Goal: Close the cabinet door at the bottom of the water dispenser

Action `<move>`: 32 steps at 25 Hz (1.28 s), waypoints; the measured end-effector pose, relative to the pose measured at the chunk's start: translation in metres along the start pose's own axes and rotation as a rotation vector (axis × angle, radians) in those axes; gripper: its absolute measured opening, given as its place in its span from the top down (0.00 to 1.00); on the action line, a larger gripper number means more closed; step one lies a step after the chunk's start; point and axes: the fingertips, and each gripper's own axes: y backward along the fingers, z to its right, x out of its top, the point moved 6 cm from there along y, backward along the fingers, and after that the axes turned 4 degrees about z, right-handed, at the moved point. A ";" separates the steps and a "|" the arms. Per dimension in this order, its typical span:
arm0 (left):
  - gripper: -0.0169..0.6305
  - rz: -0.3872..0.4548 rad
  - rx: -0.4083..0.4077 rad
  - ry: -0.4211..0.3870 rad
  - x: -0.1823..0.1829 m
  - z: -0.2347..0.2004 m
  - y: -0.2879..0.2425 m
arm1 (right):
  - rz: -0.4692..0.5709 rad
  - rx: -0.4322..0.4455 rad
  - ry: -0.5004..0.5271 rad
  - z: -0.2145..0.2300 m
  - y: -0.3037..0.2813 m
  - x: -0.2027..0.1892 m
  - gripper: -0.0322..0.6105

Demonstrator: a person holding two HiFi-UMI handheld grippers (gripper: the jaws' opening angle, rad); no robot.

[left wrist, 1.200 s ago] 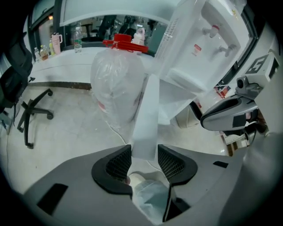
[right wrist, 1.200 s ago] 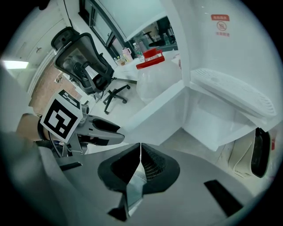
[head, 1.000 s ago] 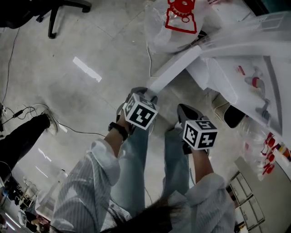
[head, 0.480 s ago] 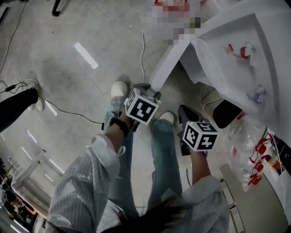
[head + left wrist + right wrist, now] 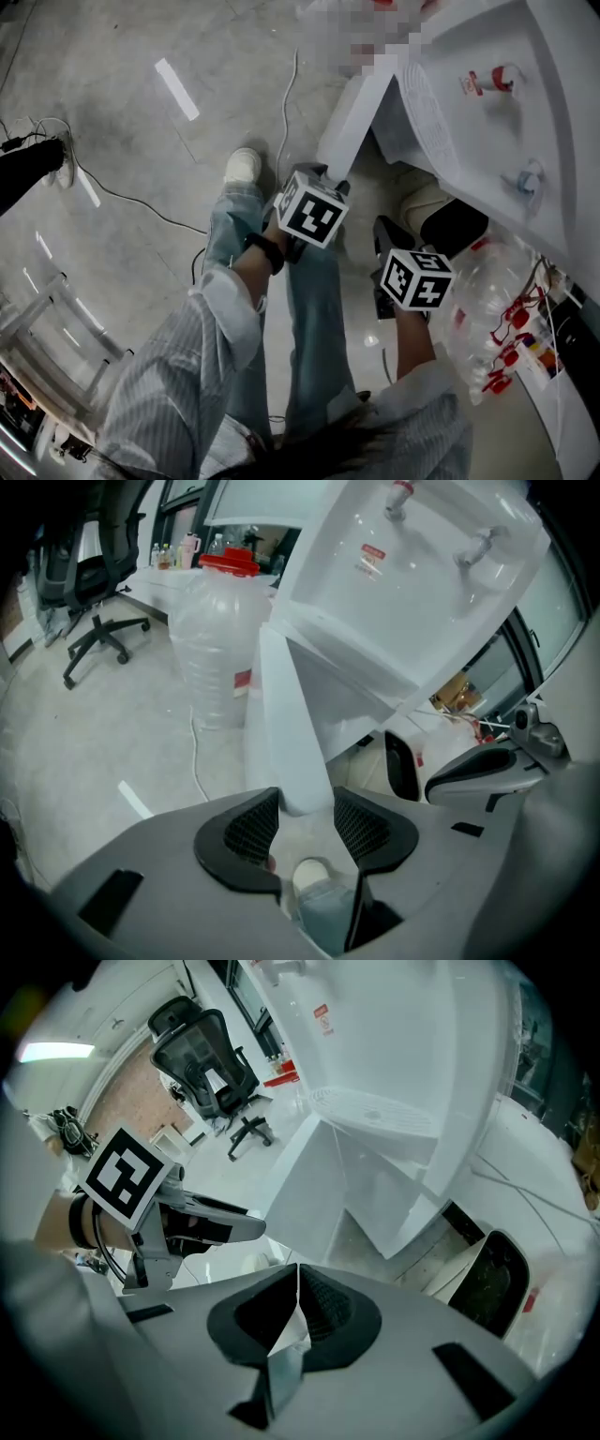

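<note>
Grey office floor [image 5: 122,187], left tongs [image 5: 307,810] apparently gripping open cabinet door [image 5: 289,714] edge, right tongs [image 5: 297,1299] clenched empty

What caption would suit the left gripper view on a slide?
Left tool clasping the edge of the open cabinet door below the water dispenser.

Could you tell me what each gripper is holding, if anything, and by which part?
The left gripper grips the cabinet door by its free edge. The right gripper is shut on nothing.
</note>
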 end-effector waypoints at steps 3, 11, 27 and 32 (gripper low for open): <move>0.68 0.008 -0.009 0.029 0.002 0.011 -0.007 | -0.013 -0.016 -0.002 0.010 0.001 -0.004 0.93; 0.68 -0.034 -0.075 0.019 0.004 0.032 -0.016 | 0.006 -0.058 -0.100 0.018 0.007 -0.003 0.93; 0.68 -0.058 -0.149 -0.055 0.020 0.077 -0.052 | -0.023 -0.069 -0.090 0.042 0.014 -0.003 0.93; 0.70 -0.041 -0.158 -0.077 0.028 0.093 -0.065 | -0.023 -0.080 -0.078 0.056 0.019 -0.004 0.93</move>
